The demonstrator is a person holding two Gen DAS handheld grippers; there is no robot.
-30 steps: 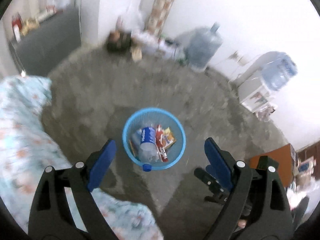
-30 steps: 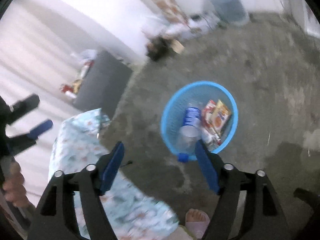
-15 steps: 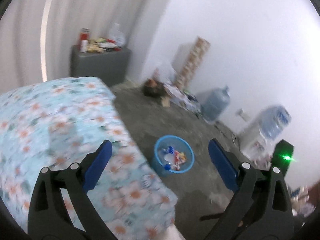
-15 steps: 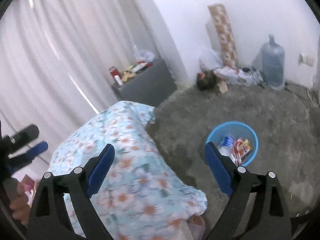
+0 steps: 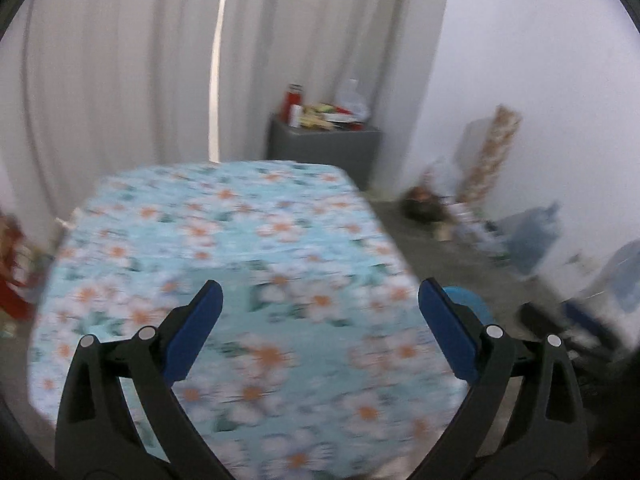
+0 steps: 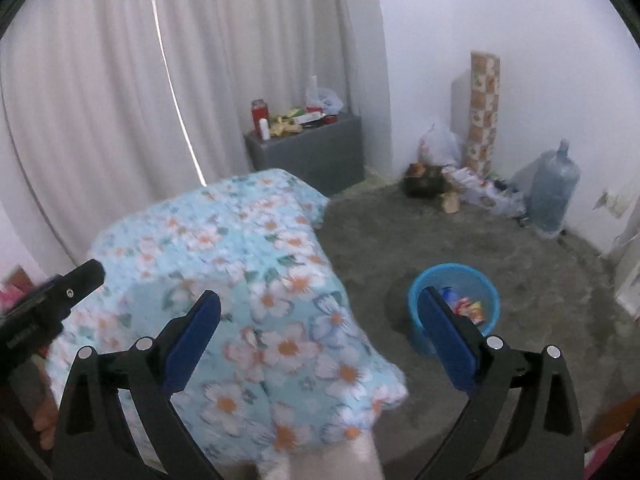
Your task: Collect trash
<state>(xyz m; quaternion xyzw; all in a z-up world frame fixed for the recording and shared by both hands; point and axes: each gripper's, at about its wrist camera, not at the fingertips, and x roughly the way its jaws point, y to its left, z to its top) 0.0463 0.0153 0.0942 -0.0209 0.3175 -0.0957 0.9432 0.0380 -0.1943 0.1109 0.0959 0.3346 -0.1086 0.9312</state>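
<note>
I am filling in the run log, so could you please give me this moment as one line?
left tongs: open, empty | right tongs: open, empty, just opened wider | blue bin: on floor, trash inside | floral cloth: nothing on it

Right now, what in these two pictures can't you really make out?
- Bin, left wrist view: only a sliver shows behind the right finger; contents hidden.
- Bin contents, right wrist view: colourful wrappers, too small to read, partly behind the finger.
- Clutter on the grey cabinet: too small to name.
- Floor pile by the wall, left wrist view: blurred.
- Table under the floral cloth: hidden.
</note>
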